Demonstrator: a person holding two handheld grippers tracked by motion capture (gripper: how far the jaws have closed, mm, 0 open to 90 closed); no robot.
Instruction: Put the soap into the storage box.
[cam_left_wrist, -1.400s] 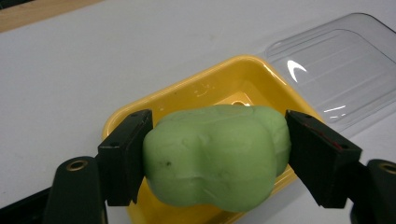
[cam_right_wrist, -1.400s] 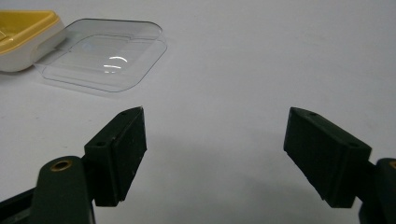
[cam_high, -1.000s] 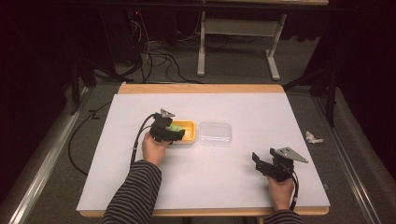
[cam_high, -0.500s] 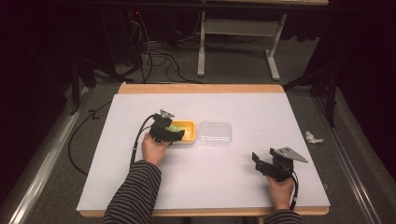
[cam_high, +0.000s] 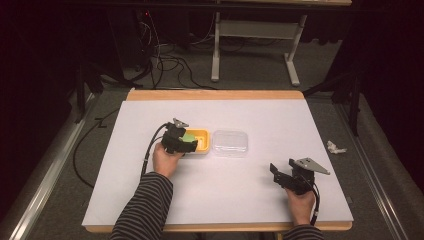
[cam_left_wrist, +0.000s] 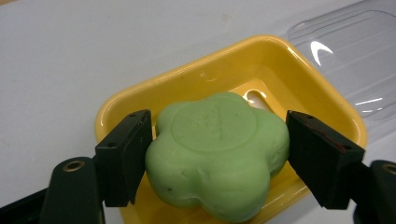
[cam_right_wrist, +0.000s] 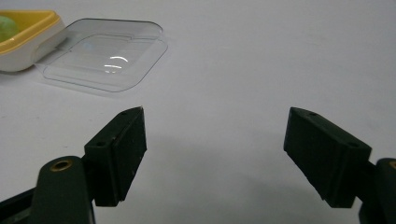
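A green flower-shaped soap (cam_left_wrist: 217, 149) sits between the black jaws of my left gripper (cam_left_wrist: 217, 156), both pads pressed against its sides. It hangs low over a yellow soap dish (cam_left_wrist: 299, 60). From above, the left gripper (cam_high: 189, 142) is at the dish (cam_high: 204, 134) in the middle of the white table, with the soap (cam_high: 188, 136) a green patch at its tip. A clear plastic lid (cam_high: 230, 142) lies flat just right of the dish. My right gripper (cam_high: 276, 175) rests near the front right, open, jaws wide apart over bare table (cam_right_wrist: 215, 158). The lid (cam_right_wrist: 105, 58) lies ahead of it to the left.
The white tabletop (cam_high: 260, 210) has a wooden strip (cam_high: 215, 95) along its far edge. A crumpled white scrap (cam_high: 336, 147) lies on the floor to the right. Cables (cam_high: 165, 55) and a desk frame (cam_high: 295, 75) stand beyond the table.
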